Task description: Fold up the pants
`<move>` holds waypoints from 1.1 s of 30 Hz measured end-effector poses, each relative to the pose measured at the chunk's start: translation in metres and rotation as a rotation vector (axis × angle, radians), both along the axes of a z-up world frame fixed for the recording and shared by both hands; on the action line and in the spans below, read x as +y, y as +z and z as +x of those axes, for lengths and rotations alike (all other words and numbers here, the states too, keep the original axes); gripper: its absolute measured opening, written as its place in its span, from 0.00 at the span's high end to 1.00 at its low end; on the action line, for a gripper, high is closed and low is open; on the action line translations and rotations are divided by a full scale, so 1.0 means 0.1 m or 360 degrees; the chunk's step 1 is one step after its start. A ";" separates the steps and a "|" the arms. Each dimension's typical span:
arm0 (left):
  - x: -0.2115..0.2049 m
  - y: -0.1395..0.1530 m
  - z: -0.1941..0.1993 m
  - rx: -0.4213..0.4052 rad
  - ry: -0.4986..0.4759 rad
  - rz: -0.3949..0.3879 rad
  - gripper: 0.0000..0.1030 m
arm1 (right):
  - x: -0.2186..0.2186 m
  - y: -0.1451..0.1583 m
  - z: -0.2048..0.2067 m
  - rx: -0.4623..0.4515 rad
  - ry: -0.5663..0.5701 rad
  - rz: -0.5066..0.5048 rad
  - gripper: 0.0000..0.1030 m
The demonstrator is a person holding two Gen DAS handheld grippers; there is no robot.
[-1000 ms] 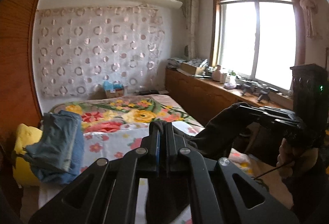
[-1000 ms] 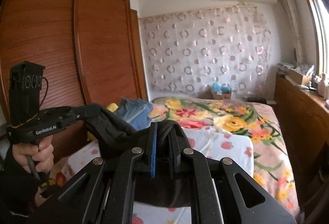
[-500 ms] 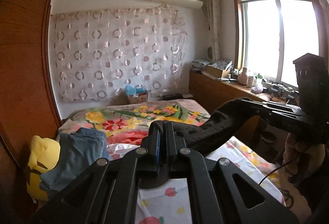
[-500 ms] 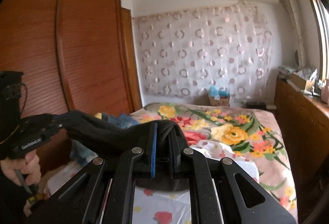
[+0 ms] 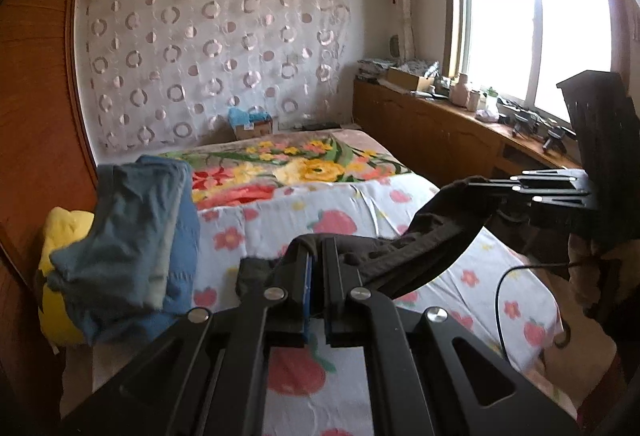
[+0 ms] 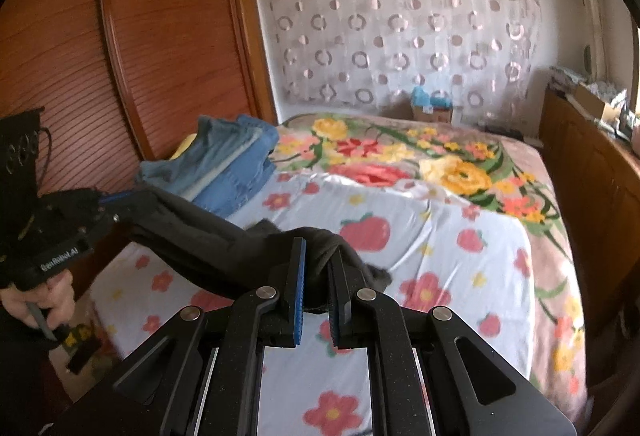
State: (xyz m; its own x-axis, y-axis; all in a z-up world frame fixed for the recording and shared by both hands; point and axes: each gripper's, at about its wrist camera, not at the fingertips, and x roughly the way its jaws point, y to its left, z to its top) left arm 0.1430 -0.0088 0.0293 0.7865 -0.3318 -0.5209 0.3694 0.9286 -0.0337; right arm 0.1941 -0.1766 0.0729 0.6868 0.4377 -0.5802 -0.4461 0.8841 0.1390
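Dark brown pants [image 5: 424, 248] hang stretched between my two grippers above the bed. My left gripper [image 5: 316, 256] is shut on one end of the pants; it also shows at the left of the right wrist view [image 6: 132, 202]. My right gripper [image 6: 318, 256] is shut on the other end of the pants [image 6: 224, 244]; it also shows at the right of the left wrist view [image 5: 476, 186]. The cloth below the grippers is hidden by the gripper bodies.
The bed [image 6: 460, 264] has a white strawberry-print sheet and a floral blanket [image 6: 420, 152] further back. A stack of folded blue clothes [image 5: 132, 244] lies on a yellow pillow [image 5: 60, 236] at the left. A wooden wardrobe [image 6: 120, 56] stands left, a cabinet [image 5: 440, 132] under the window right.
Both grippers have tilted down toward the bed, still shut on the pants. The pants now hang lower, close over the strawberry sheet.
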 end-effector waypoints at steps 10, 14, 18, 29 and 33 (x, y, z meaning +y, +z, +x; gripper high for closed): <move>0.02 -0.20 -0.42 0.0075 -0.0056 0.0006 0.99 | 0.12 -0.13 -0.45 0.0065 0.0027 -0.0037 0.93; 0.03 -0.25 -0.58 0.0093 -0.0074 0.0007 0.99 | 0.13 -0.20 -0.64 0.0084 0.0040 -0.0063 0.93; 0.07 -0.35 -0.69 0.0133 -0.0082 -0.0028 0.99 | 0.12 -0.37 -0.82 0.0127 0.0050 -0.0069 0.93; 0.10 -0.80 -0.98 0.0305 -0.0071 -0.0051 0.98 | 0.10 -0.86 -1.04 0.0257 0.0043 -0.0008 0.93; 0.13 -0.97 -1.02 0.0368 -0.0059 -0.0067 0.98 | 0.10 -0.99 -1.10 0.0281 0.0025 0.0012 0.93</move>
State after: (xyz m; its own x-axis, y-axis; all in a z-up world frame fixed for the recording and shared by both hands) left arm 0.0406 0.0042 -0.0677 0.6347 -0.3834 -0.6709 0.3811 0.9106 -0.1598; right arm 0.0837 -0.1663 -0.0265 0.5678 0.4525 -0.6877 -0.4278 0.8759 0.2231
